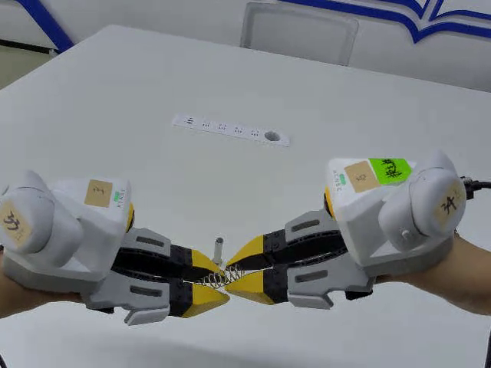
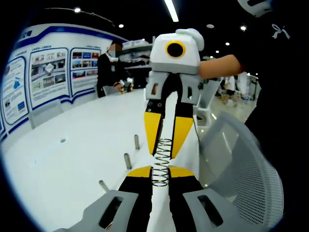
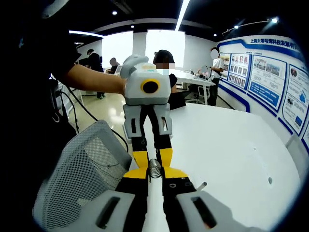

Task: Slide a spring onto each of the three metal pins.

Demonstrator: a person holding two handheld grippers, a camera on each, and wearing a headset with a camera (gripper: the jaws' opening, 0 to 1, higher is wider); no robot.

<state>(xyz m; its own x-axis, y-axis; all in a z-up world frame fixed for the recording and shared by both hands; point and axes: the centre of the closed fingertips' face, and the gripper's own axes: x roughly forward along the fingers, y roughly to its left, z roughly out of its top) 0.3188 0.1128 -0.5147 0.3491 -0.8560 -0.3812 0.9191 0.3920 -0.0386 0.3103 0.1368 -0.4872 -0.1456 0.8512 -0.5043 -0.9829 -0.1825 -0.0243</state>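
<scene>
My left gripper (image 1: 219,285) and my right gripper (image 1: 239,274) meet tip to tip right in front of me, low over the white table (image 1: 115,115). The spring (image 1: 224,276) lies stretched between them, and each gripper's jaws are drawn narrow on one end of it. In the left gripper view the spring (image 2: 161,164) runs from my left gripper (image 2: 161,173) up into the yellow tips of the right gripper (image 2: 164,152). In the right gripper view the coil (image 3: 154,167) sits at the tips of my right gripper (image 3: 154,174), with the left gripper (image 3: 153,162) facing it.

Just behind the spring one of the metal pins (image 1: 218,250) stands upright on the table, bare. The left gripper view shows all three metal pins (image 2: 127,160) in a row, none carrying a spring. Farther out lies a white power strip (image 1: 230,129), and beyond the table's far edge stands a chair (image 1: 299,31).
</scene>
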